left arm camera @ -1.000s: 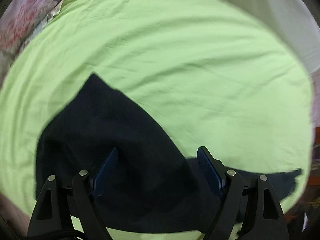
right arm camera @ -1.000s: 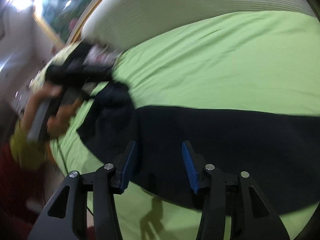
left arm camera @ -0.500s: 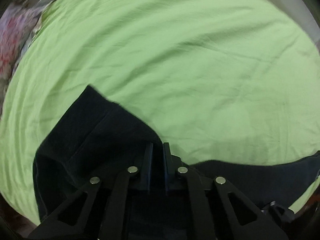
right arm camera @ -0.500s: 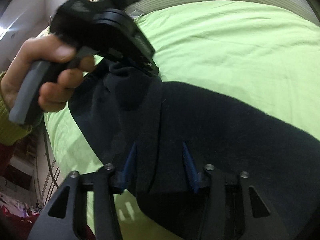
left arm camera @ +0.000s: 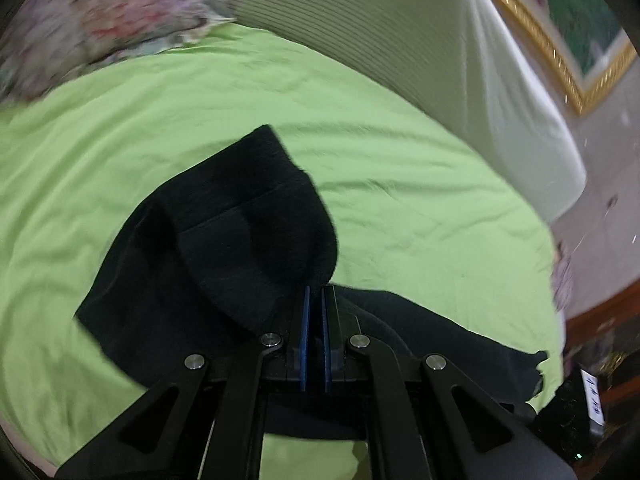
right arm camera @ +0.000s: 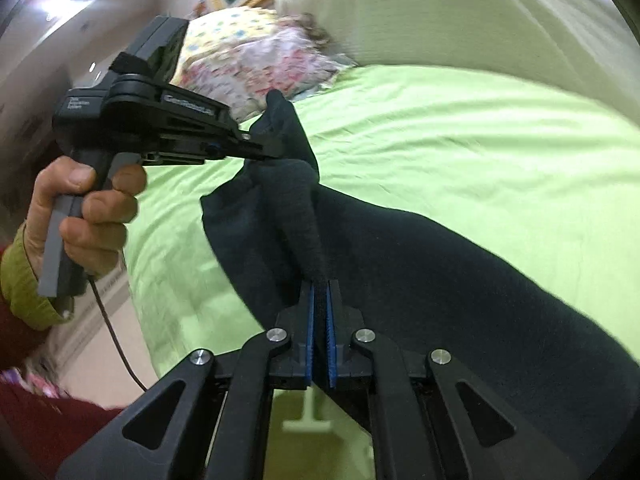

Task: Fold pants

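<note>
Both the left claw [left arm camera: 314, 294] and right claw [right arm camera: 320, 286] pinch the soft, limp black pants [right arm camera: 420, 264], probably best gripped along the edge at six o'clock.

Bed [left arm camera: 400, 168] with lime-green sheet, wrinkled. Black pants [left arm camera: 224, 256] lie on it, spread under and ahead of the left fingers, one leg running off to their right. Floral pillow [left arm camera: 104, 28] on the sheet far ahead-left, against the pale headboard [left arm camera: 400, 40].

Black pants [left arm camera: 240, 248], lime-green bedsheet [left arm camera: 400, 152]
</note>
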A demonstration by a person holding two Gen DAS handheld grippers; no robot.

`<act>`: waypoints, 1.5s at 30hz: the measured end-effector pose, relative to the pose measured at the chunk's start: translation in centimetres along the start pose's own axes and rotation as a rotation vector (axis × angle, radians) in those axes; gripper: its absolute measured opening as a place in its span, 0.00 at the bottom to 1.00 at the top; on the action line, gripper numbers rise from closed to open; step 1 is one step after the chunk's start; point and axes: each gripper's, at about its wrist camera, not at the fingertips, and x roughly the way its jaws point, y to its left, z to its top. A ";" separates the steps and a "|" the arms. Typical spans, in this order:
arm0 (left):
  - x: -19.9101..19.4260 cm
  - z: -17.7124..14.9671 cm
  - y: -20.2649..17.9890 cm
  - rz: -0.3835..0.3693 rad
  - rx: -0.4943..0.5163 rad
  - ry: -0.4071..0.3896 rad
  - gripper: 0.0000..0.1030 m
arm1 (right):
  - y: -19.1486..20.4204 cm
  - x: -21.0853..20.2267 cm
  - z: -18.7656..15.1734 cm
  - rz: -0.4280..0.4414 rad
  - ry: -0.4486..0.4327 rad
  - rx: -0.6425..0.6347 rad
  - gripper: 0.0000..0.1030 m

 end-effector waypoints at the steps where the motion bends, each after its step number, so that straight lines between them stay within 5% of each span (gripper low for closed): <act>1: -0.7 -0.6 -0.5 -0.018 -0.017 -0.012 0.03 | 0.5 0.4 -0.1 -0.006 0.012 -0.017 0.06; 10: -0.8 -4.0 5.8 -0.119 -0.144 -0.057 0.04 | 3.5 3.3 -0.3 -0.061 0.099 -0.120 0.06; 17: 0.6 -5.4 8.8 -0.130 -0.189 -0.041 0.05 | 4.1 4.2 -0.7 -0.089 0.160 -0.159 0.07; 23: -0.3 -6.3 9.7 -0.104 -0.177 -0.052 0.18 | 3.5 3.5 -0.4 -0.067 0.167 -0.117 0.16; 25: -1.1 -6.3 9.8 -0.095 -0.183 -0.063 0.26 | 3.4 2.9 -0.3 -0.045 0.159 -0.103 0.32; 27: -2.0 -6.5 10.0 -0.070 -0.191 -0.080 0.45 | 3.3 2.5 -0.1 -0.030 0.141 -0.098 0.40; 32: -2.9 -6.2 11.2 -0.019 -0.267 -0.083 0.62 | 2.2 1.4 0.8 -0.029 0.112 -0.044 0.41; 45: -0.8 -4.9 14.8 0.027 -0.394 -0.032 0.65 | -5.8 2.1 6.9 -0.095 0.022 0.256 0.41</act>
